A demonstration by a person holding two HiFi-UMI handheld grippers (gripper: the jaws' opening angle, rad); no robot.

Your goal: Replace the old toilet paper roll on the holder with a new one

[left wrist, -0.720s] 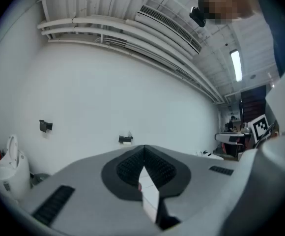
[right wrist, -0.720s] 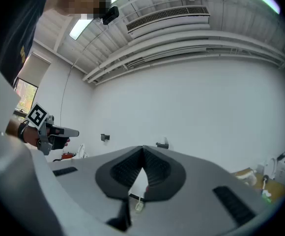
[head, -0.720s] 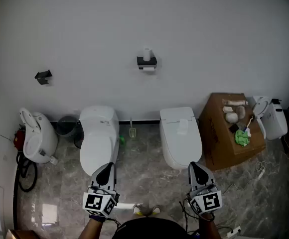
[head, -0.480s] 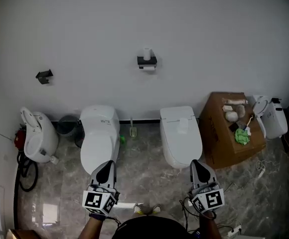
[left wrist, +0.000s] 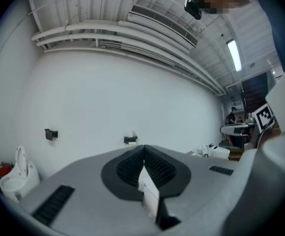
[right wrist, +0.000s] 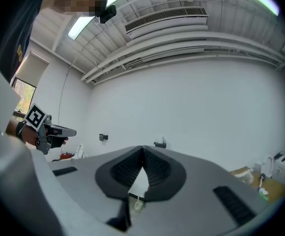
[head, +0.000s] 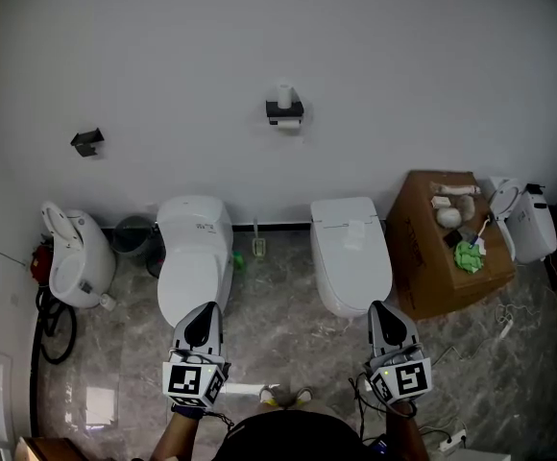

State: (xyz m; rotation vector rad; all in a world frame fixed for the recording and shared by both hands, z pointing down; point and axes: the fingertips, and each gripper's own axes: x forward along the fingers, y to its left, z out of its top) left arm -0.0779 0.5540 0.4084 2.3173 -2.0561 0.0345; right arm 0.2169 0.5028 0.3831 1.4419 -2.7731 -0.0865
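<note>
I take the black wall-mounted paper holder point(head: 284, 112) as my reference. It sits on the plain white wall point(head: 403, 75). A white toilet paper roll point(head: 284, 95) stands upright on top of the holder's shelf, and a second patch of white paper point(head: 287, 124) shows just under the shelf. It is too small for me to tell how much paper is left on it.

Both of my claws are far below the holder and touch nothing. The left gripper point(head: 203, 315) is below and to the left of the holder, the right gripper point(head: 382, 313) below and to the right. Each points level toward the wall the holder hangs on. In each gripper's own view the black ribbed pads meet at the tip with nothing between them, so both claws are closed and empty. Over each pair of closed jaws I can see the holder small and distant on the wall.

Two white toilets with closed lids stand on the grey marbled floor below the holder, one point(head: 194, 255) to its lower left and one point(head: 351, 254) to its lower right. A small black wall bracket point(head: 86, 141) hangs to the left of the holder, slightly lower. A brown cardboard box point(head: 423, 257) holding odd items lies to the holder's lower right.
</note>
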